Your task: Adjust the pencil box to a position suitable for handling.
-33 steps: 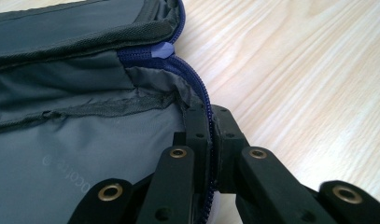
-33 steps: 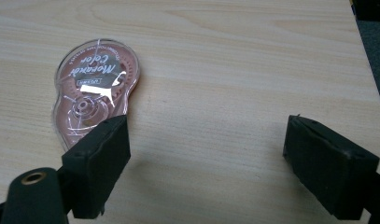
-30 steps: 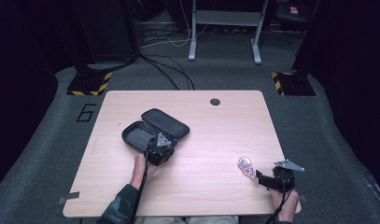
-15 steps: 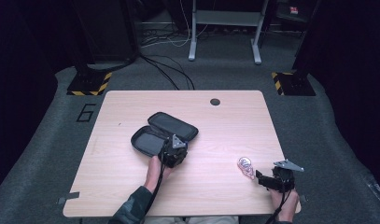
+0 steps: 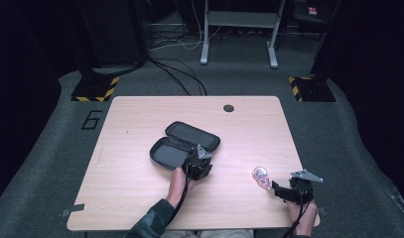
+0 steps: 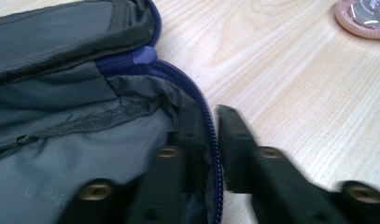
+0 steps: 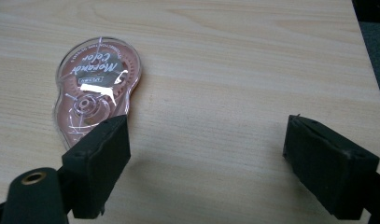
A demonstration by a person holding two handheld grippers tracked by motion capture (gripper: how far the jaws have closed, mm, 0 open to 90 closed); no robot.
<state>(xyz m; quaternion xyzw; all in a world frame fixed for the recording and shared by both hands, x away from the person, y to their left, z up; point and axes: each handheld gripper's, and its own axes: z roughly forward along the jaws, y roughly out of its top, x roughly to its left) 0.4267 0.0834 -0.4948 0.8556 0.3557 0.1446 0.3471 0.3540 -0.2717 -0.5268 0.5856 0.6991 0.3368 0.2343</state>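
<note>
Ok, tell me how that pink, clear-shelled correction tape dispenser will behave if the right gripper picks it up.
The pink, clear-shelled correction tape dispenser looks like hard, glossy plastic, so it will probably stay stiff but may slip between the pads. It lies flat on the wooden table, so it seems unlikely to roll. Being small and hollow-looking, it is likely light.

Bare wood around the open case

The open dark-grey fabric zip case (image 5: 182,145) blocks mid-table; right of it, bare wooden tabletop (image 5: 244,134) runs free to the pink clear-plastic tape dispenser (image 5: 261,176).
</note>
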